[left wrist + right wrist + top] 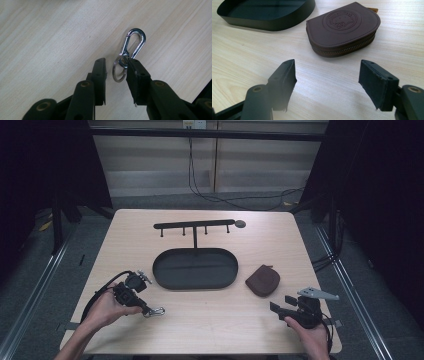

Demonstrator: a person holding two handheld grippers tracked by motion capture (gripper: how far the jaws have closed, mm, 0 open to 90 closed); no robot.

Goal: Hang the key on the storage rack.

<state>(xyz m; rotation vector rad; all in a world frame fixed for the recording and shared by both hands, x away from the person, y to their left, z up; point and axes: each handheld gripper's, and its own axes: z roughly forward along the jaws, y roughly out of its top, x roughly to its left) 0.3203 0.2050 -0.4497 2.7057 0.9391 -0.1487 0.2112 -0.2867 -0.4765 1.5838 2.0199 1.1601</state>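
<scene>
A silver snap hook [135, 41] with a key ring [119, 70] lies flat on the wooden table [215, 320]. My left gripper [148, 310] points down at it near the table's front left. In the left gripper view the ring sits between the two jaws of this gripper [116, 65]; one jaw touches the ring's edge and the other stands apart from it. My right gripper [281, 303] rests at the front right, jaws wide open [327, 72] and empty, facing a brown zipped leather pouch [342, 27] [263, 280].
A black oval tray [160, 270] [267, 23] sits mid-table, left of the pouch. Behind it stands a black bar rack with several pegs [194, 225]. Cables run over the floor beyond the table's far edge.
</scene>
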